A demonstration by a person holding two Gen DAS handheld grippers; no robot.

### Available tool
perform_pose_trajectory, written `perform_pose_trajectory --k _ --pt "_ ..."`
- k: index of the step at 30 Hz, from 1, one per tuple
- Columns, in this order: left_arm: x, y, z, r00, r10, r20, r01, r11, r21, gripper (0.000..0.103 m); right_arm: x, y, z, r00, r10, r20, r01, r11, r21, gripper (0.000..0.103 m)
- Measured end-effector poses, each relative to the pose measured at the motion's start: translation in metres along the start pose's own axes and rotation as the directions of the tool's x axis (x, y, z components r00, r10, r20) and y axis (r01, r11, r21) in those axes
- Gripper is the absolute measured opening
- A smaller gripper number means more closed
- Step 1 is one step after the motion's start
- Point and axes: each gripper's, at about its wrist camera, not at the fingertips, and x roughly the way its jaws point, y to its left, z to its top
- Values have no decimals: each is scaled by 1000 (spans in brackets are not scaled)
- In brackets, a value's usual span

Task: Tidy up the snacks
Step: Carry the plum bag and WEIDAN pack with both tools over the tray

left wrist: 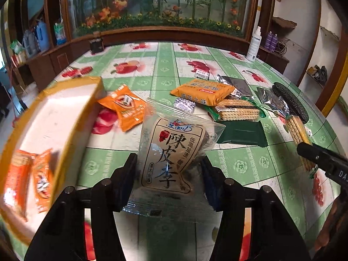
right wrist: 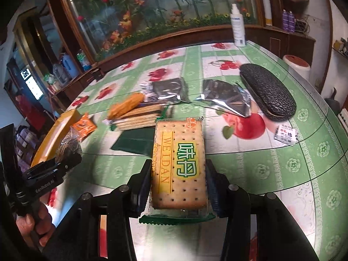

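Two orange packets (left wrist: 32,180) are already boxed (left wrist: 65,100); a plum bag (left wrist: 174,152) is clamped in the left gripper (left wrist: 168,174), a cracker pack (right wrist: 179,165) in the right gripper (right wrist: 178,182), several snacks (left wrist: 217,100) left on the surface (left wrist: 250,163).

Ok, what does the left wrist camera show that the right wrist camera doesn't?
Left wrist only: the inside of the yellow-rimmed box with orange sachets, and the left gripper clamping the clear plum-snack bag.
Right wrist only: the right gripper clamping the WEIDAN cracker pack, and a small white packet.
Both: black textured glasses case, silver foil packs, white spray bottle, and the fruit-print tablecloth.
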Motion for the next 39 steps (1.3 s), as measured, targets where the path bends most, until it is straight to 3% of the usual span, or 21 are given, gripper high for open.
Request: perform_pose_trajectory --k 12,23,39 --pt "-41 21 -5 992 102 73 -103 995 -2 54 -25 67 1 994 108 34 -104 989 -109 47" --pt "-66 62 -13 984 151 98 -142 986 -90 54 -29 106 -2 983 182 31 -175 971 -164 47" --pt "-90 132 -27 959 266 94 -241 946 -217 54 -12 181 2 955 296 -21 -289 915 -282 47"
